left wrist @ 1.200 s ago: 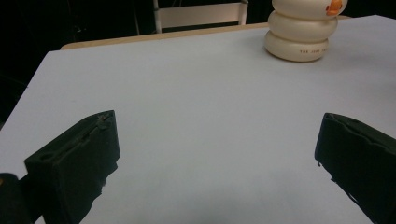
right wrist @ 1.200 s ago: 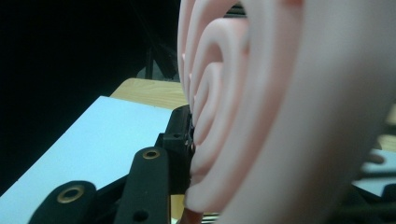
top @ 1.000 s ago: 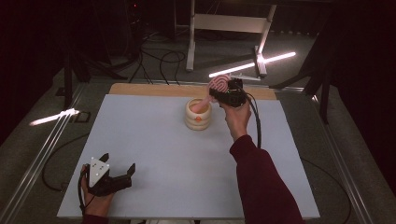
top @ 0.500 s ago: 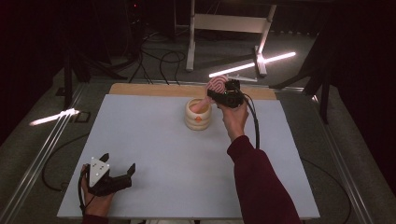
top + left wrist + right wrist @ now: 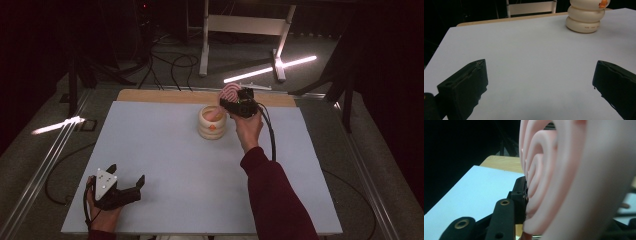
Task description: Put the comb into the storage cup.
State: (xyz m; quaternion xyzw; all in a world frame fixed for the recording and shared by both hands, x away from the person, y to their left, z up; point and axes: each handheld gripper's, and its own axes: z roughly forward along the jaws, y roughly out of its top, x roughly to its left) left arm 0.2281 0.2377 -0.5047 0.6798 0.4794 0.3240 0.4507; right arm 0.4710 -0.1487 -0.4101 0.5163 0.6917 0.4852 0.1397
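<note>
Jaws on my right gripper (image 5: 234, 102) are clamped on a pink ribbed lid (image 5: 230, 91), held on edge just above and behind the cream stacked pot (image 5: 211, 122) in the high view; the pot sits down and toward the person from the lid, so I judge the lid must tip flat and drop a little to seat. My left gripper (image 5: 131, 187) rests near the table's (image 5: 165, 165) front corner, well apart from the pot. From the left gripper view, its jaws stand wide with nothing between them, the pot (image 5: 585, 17) far ahead. Close in the right gripper view, the lid (image 5: 564, 182) stands upright, its rings facing left against the pad.
</note>
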